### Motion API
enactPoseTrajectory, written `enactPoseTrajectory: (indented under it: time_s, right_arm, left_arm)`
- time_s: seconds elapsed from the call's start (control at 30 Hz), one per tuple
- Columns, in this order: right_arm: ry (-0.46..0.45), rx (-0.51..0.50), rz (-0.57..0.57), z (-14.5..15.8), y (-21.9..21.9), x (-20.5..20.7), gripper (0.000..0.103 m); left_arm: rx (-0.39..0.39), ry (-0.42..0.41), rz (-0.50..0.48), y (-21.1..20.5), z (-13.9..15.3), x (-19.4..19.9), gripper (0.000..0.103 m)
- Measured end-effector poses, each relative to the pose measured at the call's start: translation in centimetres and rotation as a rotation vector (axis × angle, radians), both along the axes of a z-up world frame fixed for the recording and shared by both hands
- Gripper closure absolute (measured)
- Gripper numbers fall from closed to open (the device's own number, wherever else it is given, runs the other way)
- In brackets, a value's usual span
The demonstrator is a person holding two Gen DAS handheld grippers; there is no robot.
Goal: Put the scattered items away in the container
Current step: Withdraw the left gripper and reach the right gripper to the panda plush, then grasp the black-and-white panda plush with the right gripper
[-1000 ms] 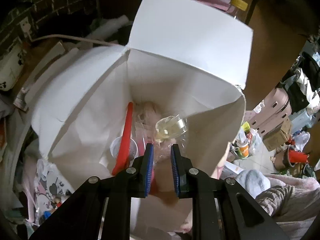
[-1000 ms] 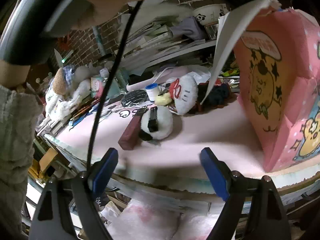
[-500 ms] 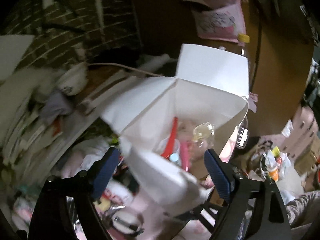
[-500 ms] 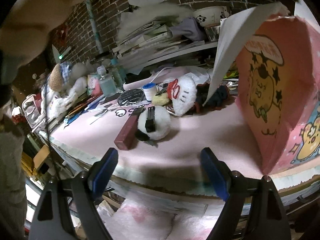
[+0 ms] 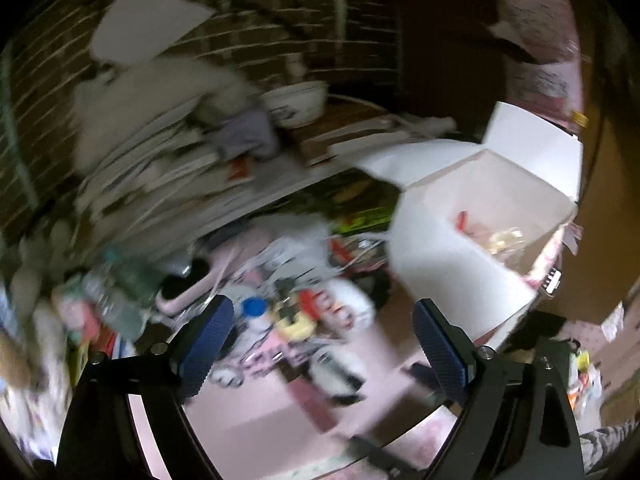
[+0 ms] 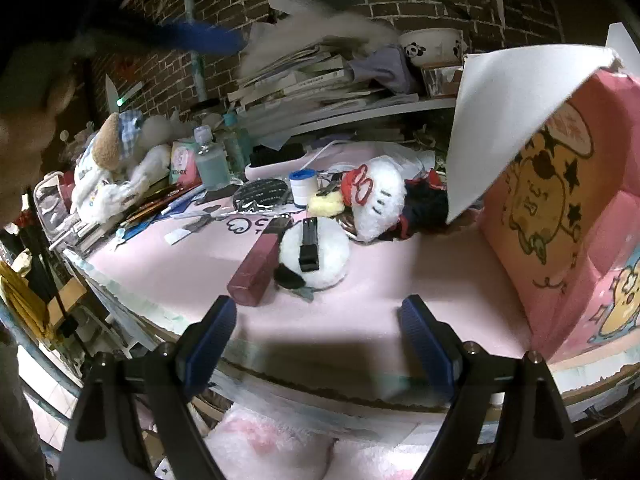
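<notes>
Left gripper (image 5: 320, 340) and right gripper (image 6: 318, 338): fingers apart, empty. Pink box (image 6: 568, 208) at 3 o'clock on counter (image 6: 400, 276); round white plush (image 6: 316, 256) and maroon case (image 6: 256, 268) centre.

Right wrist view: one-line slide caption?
Open right gripper hovers at the pink table edge, facing a round white plush and maroon case.

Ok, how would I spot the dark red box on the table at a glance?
Start at the pink table, in the clear stretch left of the big pink cartoon box. The dark red box lies flat against the left side of the round white plush. It is the only long, hard-edged maroon thing there.
</notes>
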State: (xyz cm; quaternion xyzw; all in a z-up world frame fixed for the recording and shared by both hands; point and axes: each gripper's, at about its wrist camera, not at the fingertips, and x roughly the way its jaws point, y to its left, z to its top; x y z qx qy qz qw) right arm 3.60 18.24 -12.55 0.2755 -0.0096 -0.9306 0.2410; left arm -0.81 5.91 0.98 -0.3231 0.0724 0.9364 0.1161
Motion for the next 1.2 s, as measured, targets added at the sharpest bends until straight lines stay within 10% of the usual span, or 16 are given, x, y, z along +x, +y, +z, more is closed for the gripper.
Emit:
enactPoseTrajectory:
  time_s: [0.4, 1.2]
  right_arm:
    - [0.053, 0.021, -0.012, 0.4, -1.1, -0.4, 0.028]
    - [0.045, 0.113, -0.058, -0.6, -4.0, -4.5, 0.046]
  left_arm:
    - [0.074, 0.007, 0.238, -7.7, -3.4, 2.2, 0.013]
    - [0.1, -0.058, 0.278, -10.3, -6.4, 2.5, 0.013]
